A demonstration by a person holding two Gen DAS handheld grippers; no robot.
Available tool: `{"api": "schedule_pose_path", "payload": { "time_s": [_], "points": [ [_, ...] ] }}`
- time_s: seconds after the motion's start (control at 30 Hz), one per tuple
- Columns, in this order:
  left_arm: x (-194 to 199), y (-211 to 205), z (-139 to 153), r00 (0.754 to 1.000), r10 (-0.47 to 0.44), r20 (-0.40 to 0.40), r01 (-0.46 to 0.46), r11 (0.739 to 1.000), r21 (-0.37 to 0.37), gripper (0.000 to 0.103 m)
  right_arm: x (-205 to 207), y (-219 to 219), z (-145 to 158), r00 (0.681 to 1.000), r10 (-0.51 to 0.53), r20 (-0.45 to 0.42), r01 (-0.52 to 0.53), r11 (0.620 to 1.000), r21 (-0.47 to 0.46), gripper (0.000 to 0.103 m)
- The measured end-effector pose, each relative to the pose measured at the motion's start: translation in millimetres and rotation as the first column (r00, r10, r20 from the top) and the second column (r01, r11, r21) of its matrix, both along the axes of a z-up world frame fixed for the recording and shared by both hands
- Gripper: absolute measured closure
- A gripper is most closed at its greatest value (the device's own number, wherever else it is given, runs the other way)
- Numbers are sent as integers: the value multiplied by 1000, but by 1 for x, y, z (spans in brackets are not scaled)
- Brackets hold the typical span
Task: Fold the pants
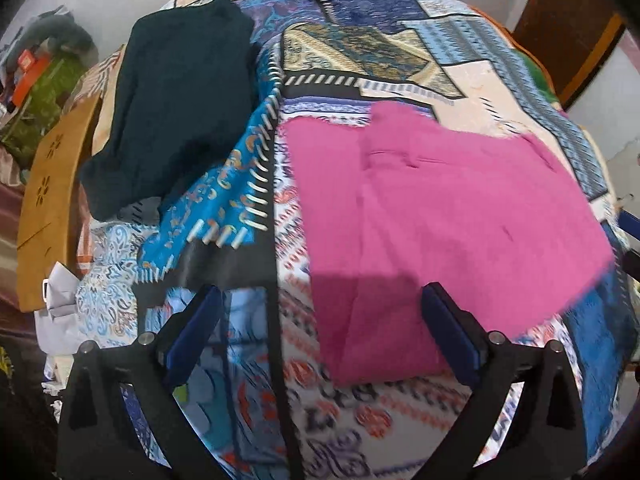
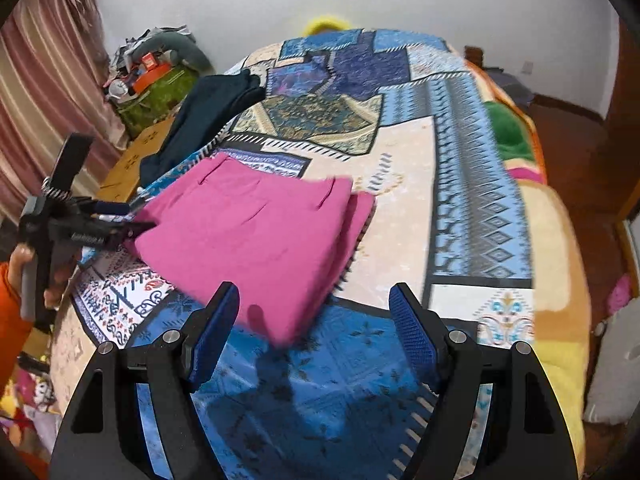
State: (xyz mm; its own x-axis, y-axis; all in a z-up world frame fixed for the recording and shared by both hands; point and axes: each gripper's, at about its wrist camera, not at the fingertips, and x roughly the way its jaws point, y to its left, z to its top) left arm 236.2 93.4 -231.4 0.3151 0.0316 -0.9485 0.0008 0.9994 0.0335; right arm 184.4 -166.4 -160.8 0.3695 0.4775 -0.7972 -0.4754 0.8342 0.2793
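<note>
Pink pants lie folded into a flat block on the patterned bedspread; they also show in the right wrist view. My left gripper is open and empty, hovering above their near edge; it also shows from the side in the right wrist view, at the pants' left edge. My right gripper is open and empty, just above the pants' near corner. A dark teal garment lies on the bed's left side, apart from the pink pants; it also shows in the right wrist view.
A wooden stand is left of the bed. A cluttered green-covered table and a striped curtain are at far left. A green and yellow blanket lies along the bed's right side. White wall behind.
</note>
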Motion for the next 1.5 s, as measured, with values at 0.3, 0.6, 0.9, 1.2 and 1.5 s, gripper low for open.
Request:
{"api": "schedule_pose_path", "payload": {
  "time_s": [0.3, 0.6, 0.9, 1.2, 1.5],
  "points": [
    [-1, -6, 4, 998, -22, 56, 21, 1000, 15, 34, 32, 16, -20, 997, -5, -81, 7, 1000, 27, 44],
    [-17, 2, 1, 996, -23, 81, 30, 996, -83, 70, 26, 32, -35, 990, 108, -92, -113, 992, -49, 78],
    [-19, 0, -2, 997, -27, 71, 28, 999, -16, 73, 29, 40, -38, 980, 173, -99, -184, 975, -124, 77],
    [5, 7, 34, 990, -18, 140, 21, 1000, -20, 56, 47, 37, -11, 974, 176, -143, -188, 979, -77, 57],
    [67, -12, 31, 990, -31, 140, 41, 996, -73, 54, 80, 56, -12, 989, 141, -44, -144, 986, -89, 54]
  ]
}}
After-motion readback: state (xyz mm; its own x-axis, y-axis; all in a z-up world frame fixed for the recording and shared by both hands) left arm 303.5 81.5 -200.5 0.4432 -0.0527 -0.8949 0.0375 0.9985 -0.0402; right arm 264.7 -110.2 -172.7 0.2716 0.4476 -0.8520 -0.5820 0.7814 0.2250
